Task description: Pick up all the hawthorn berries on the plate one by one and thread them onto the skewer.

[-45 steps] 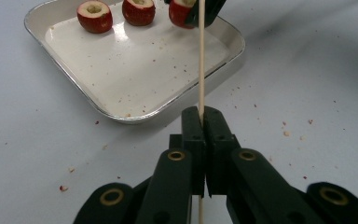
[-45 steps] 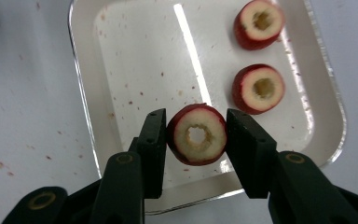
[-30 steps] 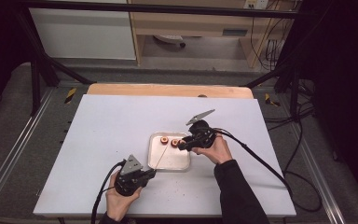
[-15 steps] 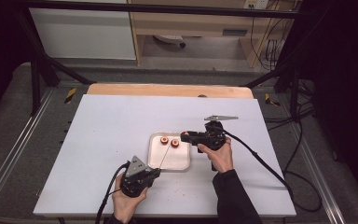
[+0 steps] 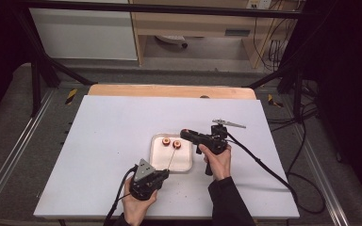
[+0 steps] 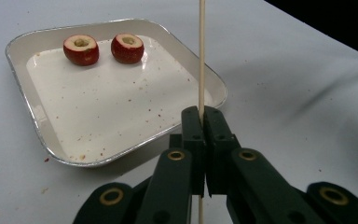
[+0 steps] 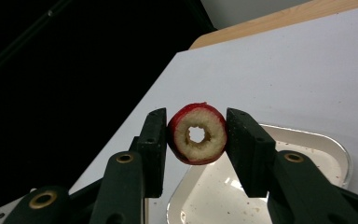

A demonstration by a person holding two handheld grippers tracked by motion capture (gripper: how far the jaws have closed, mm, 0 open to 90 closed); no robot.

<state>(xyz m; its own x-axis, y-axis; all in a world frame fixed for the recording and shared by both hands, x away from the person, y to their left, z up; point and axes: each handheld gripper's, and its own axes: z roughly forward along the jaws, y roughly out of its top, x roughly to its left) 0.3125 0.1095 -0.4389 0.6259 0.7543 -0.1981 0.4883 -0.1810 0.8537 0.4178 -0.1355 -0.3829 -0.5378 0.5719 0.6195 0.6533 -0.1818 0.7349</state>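
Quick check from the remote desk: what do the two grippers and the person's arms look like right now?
Both grippers are black, pistol-shaped, each with a black cable trailing off. The left gripper and the right gripper each carry a grey three-cornered plate on top. Up close, the jaws are flat black blocks on black links with brass-coloured pivot rings. The right arm wears a dark sleeve; the hands are bare.

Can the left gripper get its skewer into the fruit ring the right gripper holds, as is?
Probably yes. The left gripper clamps the skewer upright, its upper length bare. The right gripper holds the fruit ring by its sides, hole open.
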